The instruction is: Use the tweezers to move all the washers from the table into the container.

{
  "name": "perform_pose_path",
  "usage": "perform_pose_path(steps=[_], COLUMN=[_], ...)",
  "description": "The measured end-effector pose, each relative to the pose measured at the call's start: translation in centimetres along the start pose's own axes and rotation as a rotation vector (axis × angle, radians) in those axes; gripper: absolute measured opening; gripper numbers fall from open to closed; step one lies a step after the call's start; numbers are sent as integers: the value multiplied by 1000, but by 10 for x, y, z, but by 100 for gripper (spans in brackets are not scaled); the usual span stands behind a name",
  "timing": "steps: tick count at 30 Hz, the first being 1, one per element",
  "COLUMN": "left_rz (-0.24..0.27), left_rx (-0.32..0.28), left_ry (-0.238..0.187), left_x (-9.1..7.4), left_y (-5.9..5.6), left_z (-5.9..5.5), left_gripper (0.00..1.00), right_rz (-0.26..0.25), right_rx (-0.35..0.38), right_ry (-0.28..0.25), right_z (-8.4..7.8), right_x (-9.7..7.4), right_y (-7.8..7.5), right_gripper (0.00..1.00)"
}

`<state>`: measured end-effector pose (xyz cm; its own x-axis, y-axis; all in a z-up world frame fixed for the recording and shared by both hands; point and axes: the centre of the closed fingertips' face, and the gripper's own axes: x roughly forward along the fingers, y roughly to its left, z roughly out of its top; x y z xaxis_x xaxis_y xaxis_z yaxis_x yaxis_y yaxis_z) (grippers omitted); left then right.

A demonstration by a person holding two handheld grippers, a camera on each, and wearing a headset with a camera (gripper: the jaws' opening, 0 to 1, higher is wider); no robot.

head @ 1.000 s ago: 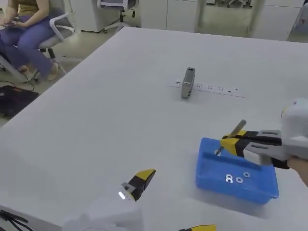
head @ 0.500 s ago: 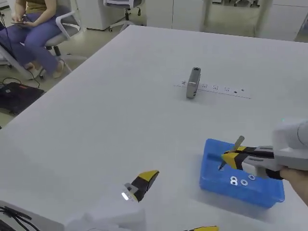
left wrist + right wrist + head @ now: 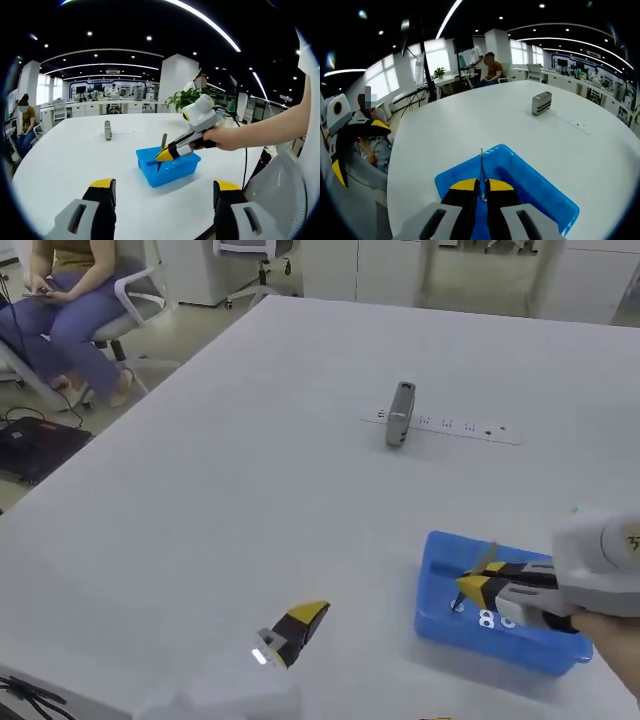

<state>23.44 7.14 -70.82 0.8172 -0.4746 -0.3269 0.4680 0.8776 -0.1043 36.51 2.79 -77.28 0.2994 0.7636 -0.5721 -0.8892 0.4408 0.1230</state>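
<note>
The left gripper (image 3: pixel 165 185), nearest, has its jaws wide apart and holds nothing. The right gripper (image 3: pixel 481 185) pinches the tweezers (image 3: pixel 481 165), with their tips down inside the blue container (image 3: pixel 540 190). Washers (image 3: pixel 487 619) lie in it. All the washers I can find are in there, so the job looks nearly done.

Held the left gripper (image 3: pixel 165 186) low with jaws spread wide, and in the right hand (image 3: pixel 222 139) the right gripper (image 3: pixel 481 184), jaws pinched on tweezers (image 3: pixel 481 165) pointing downward.

Thin silver tweezers (image 3: pixel 481 165) tilted tip-down into the blue container (image 3: pixel 440 625), at the counter's (image 3: pixel 250 490) 4 o'clock; washers (image 3: pixel 487 618) lay inside.
</note>
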Motion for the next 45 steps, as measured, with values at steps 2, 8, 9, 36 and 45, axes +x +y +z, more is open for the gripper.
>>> perform_pose_path(steps=[2,8,9,36,45], left_rz=[-4,-12,-13,-150,-408], left_rx=[4,8,4,16,167], left_ry=[7,13,9,-20,76], left_x=[0,1,0,-6,15], left_y=[-1,-2,-2,-9,-42], left_z=[-1,-2,-1,37,56], left_gripper=[81,81,81,34,22], right_rz=[-5,-8,-14,-26,98], right_rx=[2,12,3,-28,-117], right_ry=[-7,-28,-36,-306,-170], right_z=[1,1,2,42,15], right_x=[0,-2,-3,-111,-114], right_y=[0,-2,-2,35,64], right_gripper=[3,4,4,3,3])
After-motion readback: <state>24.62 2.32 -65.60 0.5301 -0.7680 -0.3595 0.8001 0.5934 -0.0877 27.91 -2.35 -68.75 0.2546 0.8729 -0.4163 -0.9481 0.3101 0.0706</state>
